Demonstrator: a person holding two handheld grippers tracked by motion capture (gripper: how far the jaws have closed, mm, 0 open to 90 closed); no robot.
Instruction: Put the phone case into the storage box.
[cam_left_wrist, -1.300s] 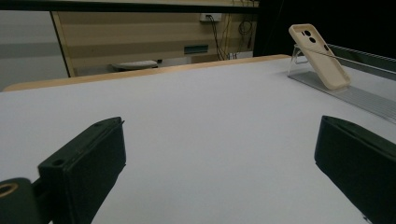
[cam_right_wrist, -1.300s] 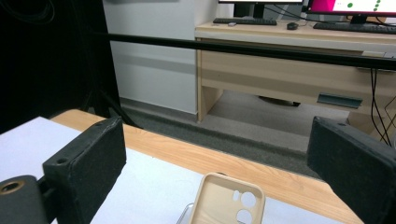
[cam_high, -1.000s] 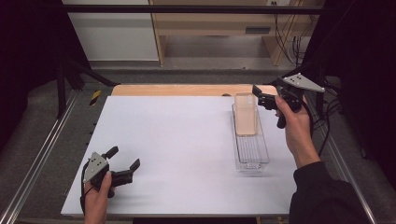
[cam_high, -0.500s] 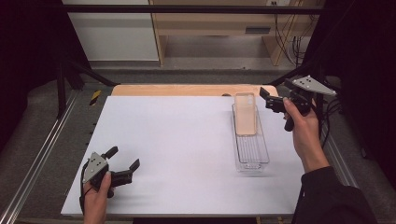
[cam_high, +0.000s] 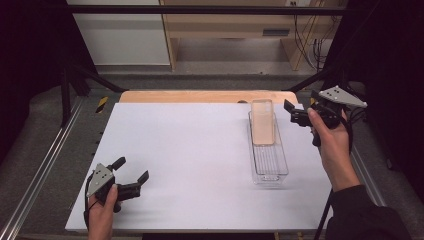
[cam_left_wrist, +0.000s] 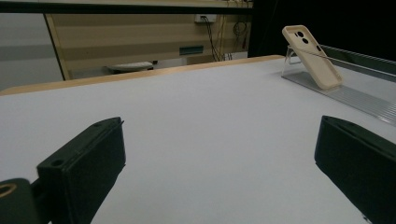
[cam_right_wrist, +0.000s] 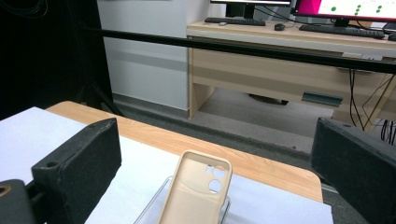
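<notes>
1 camera looks down from above the table (cam_high: 200, 150); 2 low gripper cameras share the phone case (cam_left_wrist: 312, 57) from opposite ends.

Even overhead light makes the white matte table top (cam_high: 200, 150) bright, with only faint shadows. The left and right edges of the frame are very dark. The near black jaws look blurred.

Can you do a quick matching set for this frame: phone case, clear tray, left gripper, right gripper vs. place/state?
Things:
1. phone case
2. clear tray
3. left gripper
4. right gripper

Place or state:
A. open, held off the table's right edge, beside the tray's far end
B. beige, leaning tilted at the tray's far end
C. open, low at the near left corner of the table
D. long and see-through, lying on the right part of the white table

Pairs: 1-B, 2-D, 3-C, 4-A
</notes>
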